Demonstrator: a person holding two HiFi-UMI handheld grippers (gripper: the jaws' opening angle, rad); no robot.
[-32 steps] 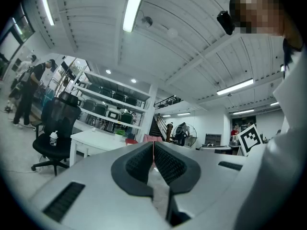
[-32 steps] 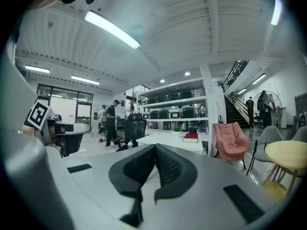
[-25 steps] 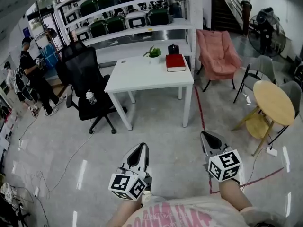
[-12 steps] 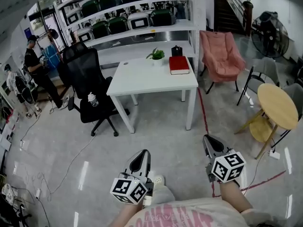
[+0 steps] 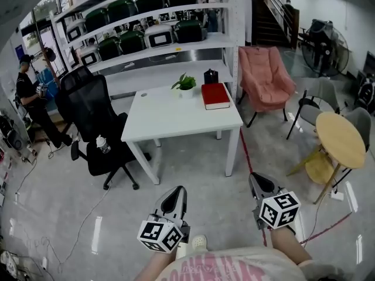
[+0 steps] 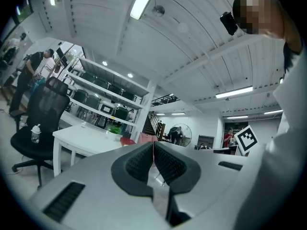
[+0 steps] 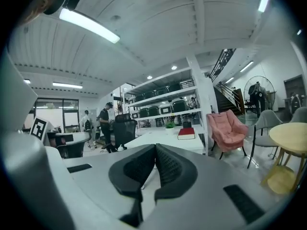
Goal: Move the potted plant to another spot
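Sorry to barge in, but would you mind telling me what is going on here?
A person stands on the floor short of the white table, holding a gripper in each hand. The left gripper and the right gripper are both shut and empty, pointing toward the table. The potted plant sits untouched near the table's far edge, beside a red book. The move has not yet begun.
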